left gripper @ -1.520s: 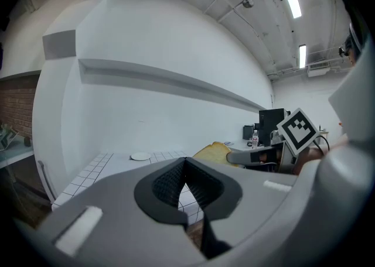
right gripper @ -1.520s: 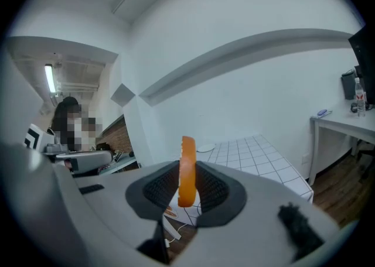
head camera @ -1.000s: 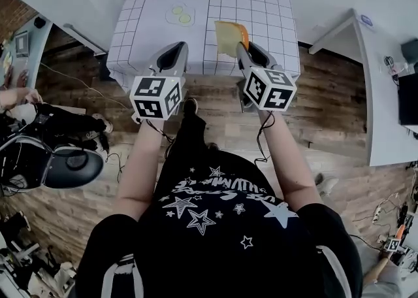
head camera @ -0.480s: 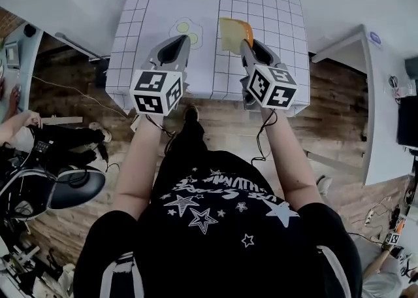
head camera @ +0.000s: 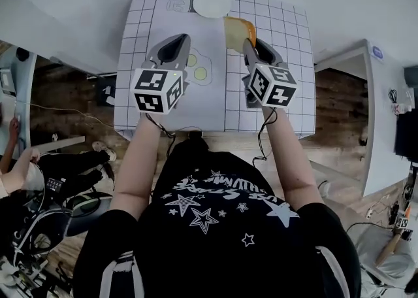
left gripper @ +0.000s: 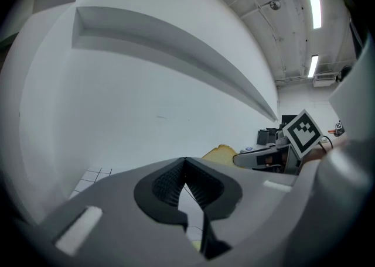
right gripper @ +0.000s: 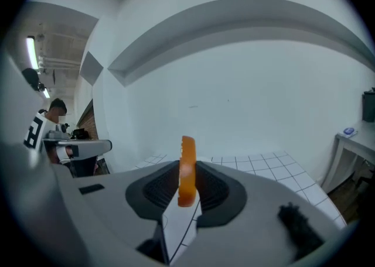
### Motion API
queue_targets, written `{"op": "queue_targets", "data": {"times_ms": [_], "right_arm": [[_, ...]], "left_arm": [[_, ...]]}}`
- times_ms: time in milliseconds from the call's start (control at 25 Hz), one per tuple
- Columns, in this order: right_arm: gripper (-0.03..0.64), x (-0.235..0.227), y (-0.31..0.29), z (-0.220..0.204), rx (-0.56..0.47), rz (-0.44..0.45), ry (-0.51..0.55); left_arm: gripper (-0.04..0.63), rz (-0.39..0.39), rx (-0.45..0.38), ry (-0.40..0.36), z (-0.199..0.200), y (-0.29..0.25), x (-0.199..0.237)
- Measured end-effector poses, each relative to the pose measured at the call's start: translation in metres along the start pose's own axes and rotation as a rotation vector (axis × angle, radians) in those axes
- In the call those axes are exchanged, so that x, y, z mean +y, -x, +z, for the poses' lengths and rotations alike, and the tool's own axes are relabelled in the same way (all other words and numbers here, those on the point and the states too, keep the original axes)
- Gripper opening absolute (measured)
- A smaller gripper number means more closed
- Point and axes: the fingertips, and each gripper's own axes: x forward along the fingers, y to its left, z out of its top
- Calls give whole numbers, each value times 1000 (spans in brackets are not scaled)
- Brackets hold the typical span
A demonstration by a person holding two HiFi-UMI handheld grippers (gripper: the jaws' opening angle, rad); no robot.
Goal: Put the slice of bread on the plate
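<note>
Above table (head camera: 282, 29): R gripper (head camera: 249, 43) jaws pinch bread slice (head camera: 236, 31) upright.

Overhead plus two low forward views

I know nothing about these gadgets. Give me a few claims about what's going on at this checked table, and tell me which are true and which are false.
1. The right gripper holds the slice of bread between its jaws. True.
2. The bread already lies on the plate. False: it is held on edge in the right gripper's jaws, above the table, and nothing shows on the plate.
3. The left gripper carries the fried egg. False: its jaws are together with nothing between them, and the egg lies on the table.
4. The plate sits at the far end of the table, beyond both grippers. True.
</note>
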Motion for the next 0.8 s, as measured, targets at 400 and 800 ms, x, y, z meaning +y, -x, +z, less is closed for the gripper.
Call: {"op": "queue_targets", "data": {"times_ms": [400, 800], "right_arm": [[90, -10, -57, 16, 31, -70, 27], [90, -19, -94, 12, 86, -36, 110]], "left_arm": [[9, -59, -20, 17, 13, -51, 47], [9, -15, 26, 27, 0, -74, 76]]}}
